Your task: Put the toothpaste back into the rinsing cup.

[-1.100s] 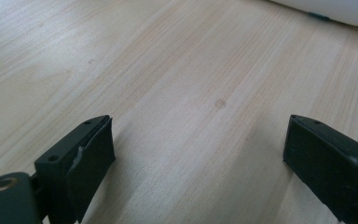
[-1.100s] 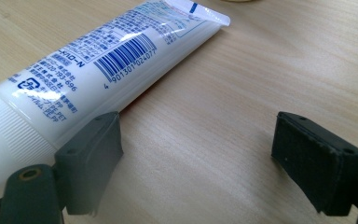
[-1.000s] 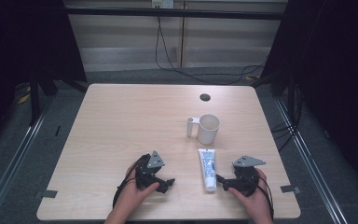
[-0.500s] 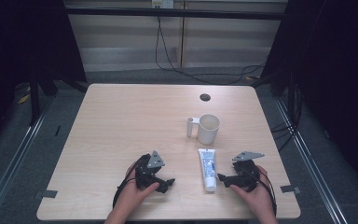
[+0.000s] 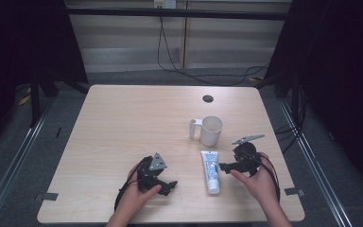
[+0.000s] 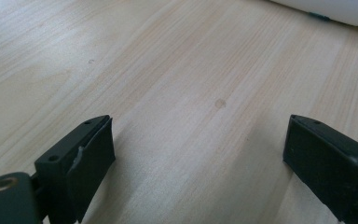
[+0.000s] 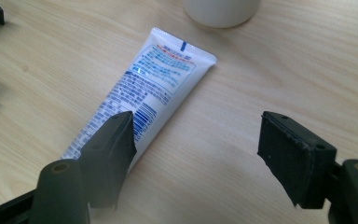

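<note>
A white toothpaste tube (image 5: 211,170) with blue print lies flat on the wooden table (image 5: 123,123), its cap end toward the front edge. In the right gripper view the tube (image 7: 149,88) runs up from the left jaw. My right gripper (image 5: 224,166) hovers just right of the tube, open, jaws pointing left at it and holding nothing (image 7: 196,154). A white mug (image 5: 211,130) with its handle to the left stands behind the tube. My left gripper (image 5: 170,185) rests low near the front edge, open and empty (image 6: 196,154), pointing right toward the tube.
A dark round grommet (image 5: 208,98) sits in the table near the back edge. Cables hang behind the table against the wall. Dark curtains flank both sides. The mug's base (image 7: 221,11) stands just beyond the tube's crimped end.
My right gripper has tilted and shifted slightly toward the tube. The left gripper, tube and mug have stayed where they were.
</note>
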Demonstrator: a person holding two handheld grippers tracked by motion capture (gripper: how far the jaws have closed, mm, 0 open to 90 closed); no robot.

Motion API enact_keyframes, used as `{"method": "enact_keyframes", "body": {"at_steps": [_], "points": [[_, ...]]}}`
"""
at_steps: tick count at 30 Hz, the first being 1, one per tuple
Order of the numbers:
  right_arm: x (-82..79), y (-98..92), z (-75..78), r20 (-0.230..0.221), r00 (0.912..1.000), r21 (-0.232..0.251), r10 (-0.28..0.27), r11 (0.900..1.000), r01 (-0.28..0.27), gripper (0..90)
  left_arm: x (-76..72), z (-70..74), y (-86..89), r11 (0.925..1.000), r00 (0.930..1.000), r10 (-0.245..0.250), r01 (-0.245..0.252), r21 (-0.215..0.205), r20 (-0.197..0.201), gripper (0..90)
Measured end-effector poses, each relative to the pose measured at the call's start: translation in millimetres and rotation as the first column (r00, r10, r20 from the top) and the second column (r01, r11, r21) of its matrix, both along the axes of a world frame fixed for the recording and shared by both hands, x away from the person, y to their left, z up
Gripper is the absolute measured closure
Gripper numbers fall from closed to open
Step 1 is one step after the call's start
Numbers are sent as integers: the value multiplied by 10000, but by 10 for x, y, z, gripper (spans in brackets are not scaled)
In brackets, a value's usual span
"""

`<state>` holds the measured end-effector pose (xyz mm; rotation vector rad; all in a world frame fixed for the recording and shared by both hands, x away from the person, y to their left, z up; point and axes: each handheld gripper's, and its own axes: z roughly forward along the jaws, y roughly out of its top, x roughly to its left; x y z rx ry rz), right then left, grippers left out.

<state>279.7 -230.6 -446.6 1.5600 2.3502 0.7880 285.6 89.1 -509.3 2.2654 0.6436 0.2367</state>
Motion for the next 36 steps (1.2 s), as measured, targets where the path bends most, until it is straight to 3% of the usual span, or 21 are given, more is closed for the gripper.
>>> {"method": "enact_keyframes", "body": {"at_steps": [12, 16, 23, 36], "points": [[188, 257, 155, -940, 9949, -405, 366, 9984, -406, 279, -1, 0, 0, 10000, 10000, 8, -8, -1, 0, 85], [222, 308, 166, -943, 9950, -427, 340, 9984, -382, 279, 0, 1, 0, 10000, 10000, -5, 5, 18, 4, 85], [246, 415, 106, -941, 9954, -265, 172, 9995, -197, 332, 0, 0, 0, 10000, 10000, 3, -3, 7, 4, 85], [308, 520, -79, -1589, 9872, -209, -95, 9998, 62, 362, -1, 0, 0, 10000, 10000, 4, -4, 10, 3, 86]]}}
